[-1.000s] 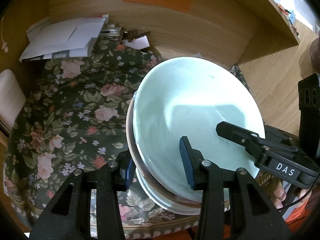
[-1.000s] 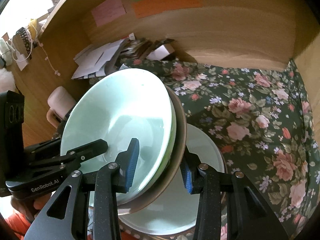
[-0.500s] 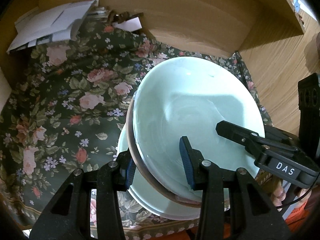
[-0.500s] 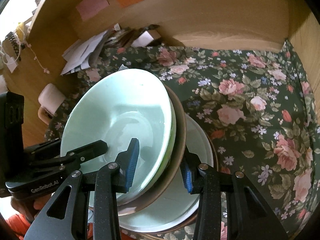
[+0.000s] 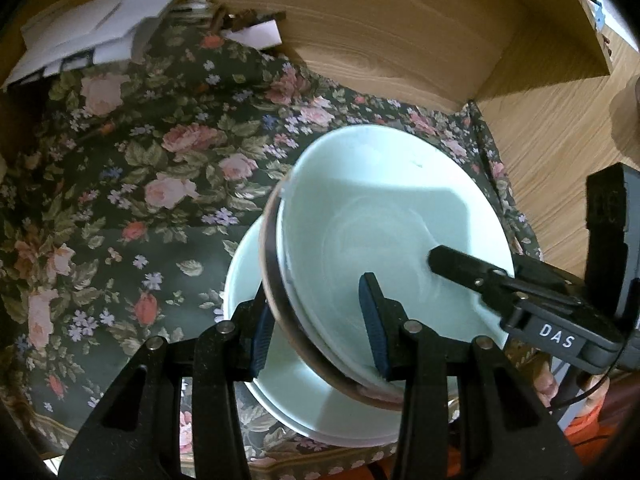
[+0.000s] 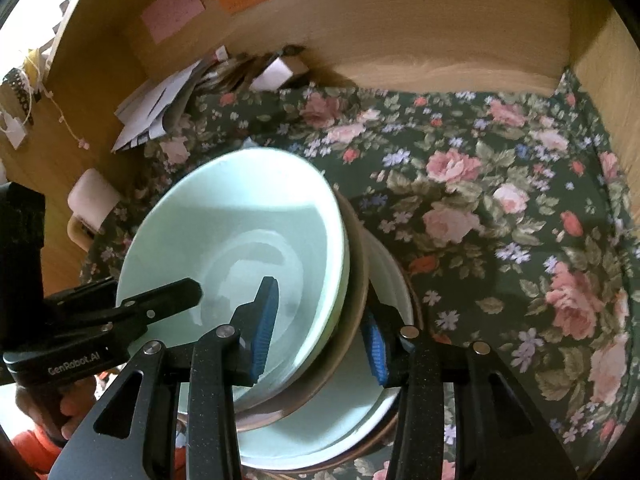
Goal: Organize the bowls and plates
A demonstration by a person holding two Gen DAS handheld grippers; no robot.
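While both grippers clamp the tilted stack, these lines hold:
Left gripper (image 5: 316, 332): jaws narrow, gripping the mint bowl (image 5: 384, 232) and brown plate (image 5: 272, 280) rims together; lower than before
Lower plate (image 5: 304, 408): on the floral cloth (image 5: 132, 200); more exposed now
Right gripper (image 6: 320, 328): jaws opening slightly, opposite rim between them

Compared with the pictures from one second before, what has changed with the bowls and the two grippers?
The stacked bowls held by both grippers came down toward the pale green plate on the floral cloth; they now hang close over it, tilted. The right gripper is opening its jaws, the bowls' rims between them. The left gripper keeps its grip. The papers stayed.
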